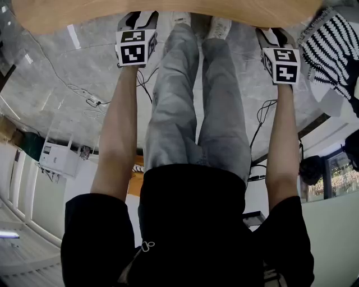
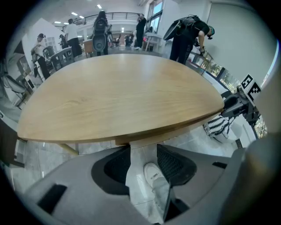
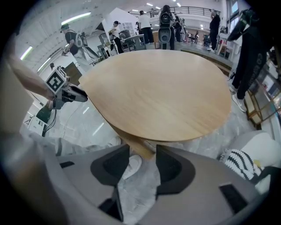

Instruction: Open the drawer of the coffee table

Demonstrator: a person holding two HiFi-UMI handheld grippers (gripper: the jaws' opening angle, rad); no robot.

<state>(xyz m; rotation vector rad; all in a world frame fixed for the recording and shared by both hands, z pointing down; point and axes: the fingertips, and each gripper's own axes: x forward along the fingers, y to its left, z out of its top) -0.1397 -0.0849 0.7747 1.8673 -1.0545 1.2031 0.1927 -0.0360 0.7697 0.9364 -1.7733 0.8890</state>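
Note:
The round coffee table (image 1: 168,14) has a light wooden top; in the head view only its near rim shows, at the upper edge. Under that rim runs a paler wooden drawer front (image 2: 145,139), also seen as a wooden strip (image 3: 136,145) in the right gripper view. My left gripper (image 1: 137,21) hangs just short of the rim, pointing steeply down, open (image 2: 144,162), with only floor and a white shoe (image 2: 153,173) between its jaws. My right gripper (image 1: 270,35) hangs level with it at the right, also open (image 3: 142,165), holding nothing.
The person's legs in grey trousers (image 1: 185,101) stand between the two grippers, feet at the table's rim. A black-and-white striped cushion (image 1: 331,47) lies right of the table. Cables (image 1: 90,101) run across the pale stone floor. Several people stand far beyond the table.

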